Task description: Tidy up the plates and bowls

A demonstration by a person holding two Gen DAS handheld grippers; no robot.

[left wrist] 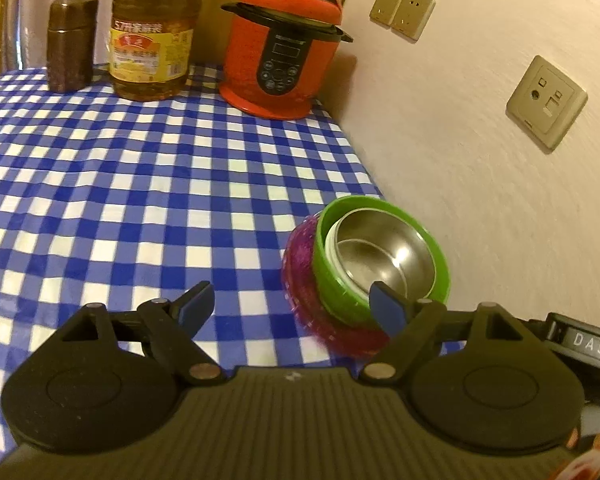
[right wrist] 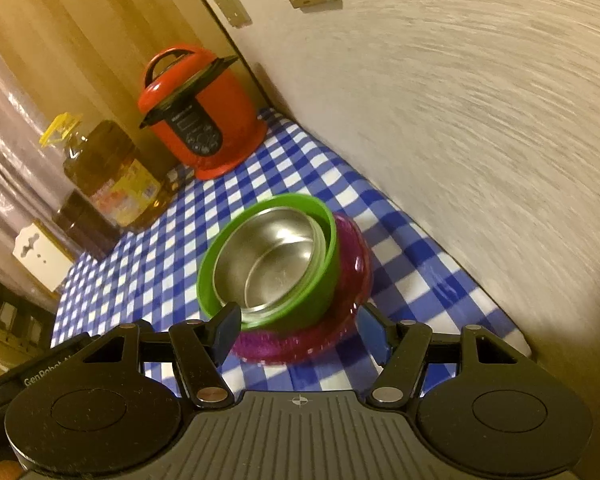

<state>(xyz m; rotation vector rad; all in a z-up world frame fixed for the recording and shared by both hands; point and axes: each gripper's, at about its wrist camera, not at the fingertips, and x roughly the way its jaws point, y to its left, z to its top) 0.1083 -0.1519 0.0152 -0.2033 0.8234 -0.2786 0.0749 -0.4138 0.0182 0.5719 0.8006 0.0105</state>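
Stack: a steel bowl [right wrist: 278, 260] nested in a green bowl [right wrist: 320, 280], both seated on a pink-magenta translucent plate [right wrist: 352, 280] with a ribbed, textured rim; the stack rests on the blue-and-white checked tablecloth [left wrist: 140, 168], close to the wall-side edge of the table
Steel bowl: shiny, with a pale rim band; sits off-centre inside the green bowl; interior bare
Green bowl: bright, opaque, thick-walled; deeper than the plate is; well nearer the cameras than the red pressure cooker [left wrist: 284, 46]
Left gripper [left wrist: 296, 304]: jaws spread wide, nothing between them; the stack lies beyond its right fingertip
Right gripper [right wrist: 300, 330]: jaws apart and empty; the stack lies just past its tips
Far end: the pressure cooker in the corner; a cooking oil bottle [left wrist: 154, 32] beside it; a dark brown canister [left wrist: 70, 42] beyond the bottle
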